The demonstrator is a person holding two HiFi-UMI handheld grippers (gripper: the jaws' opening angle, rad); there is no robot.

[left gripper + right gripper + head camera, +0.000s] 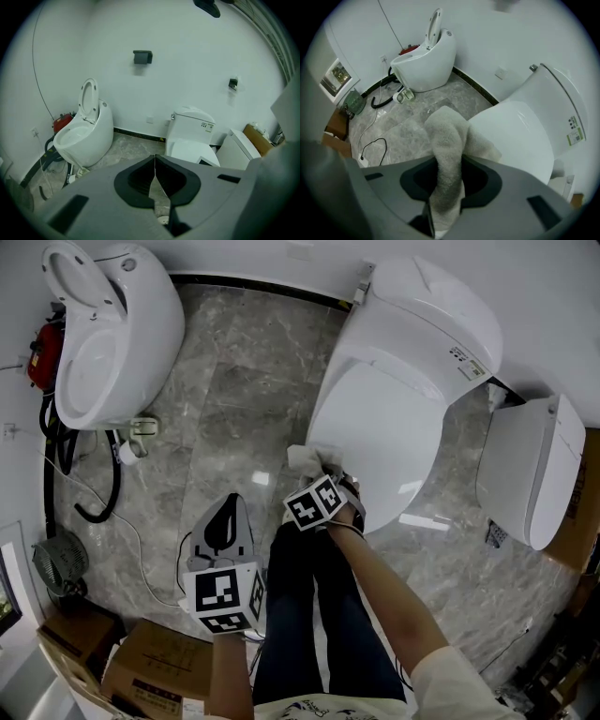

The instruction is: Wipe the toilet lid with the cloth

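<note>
The white toilet's closed lid (380,442) lies at the middle right of the head view, and it fills the right side of the right gripper view as the lid (520,136). My right gripper (322,468) is shut on a pale terry cloth (447,154), which rests at the lid's front left edge as the cloth (305,458). The left gripper (225,521) hangs lower left over the floor, away from the toilet, its jaws shut with nothing between them (154,180).
A second white toilet (112,329) with its seat raised stands at the far left, with black hoses (103,502) and a small fan (58,563) beside it. A detached white lid unit (530,470) is right of the toilet. Cardboard boxes (150,662) sit lower left.
</note>
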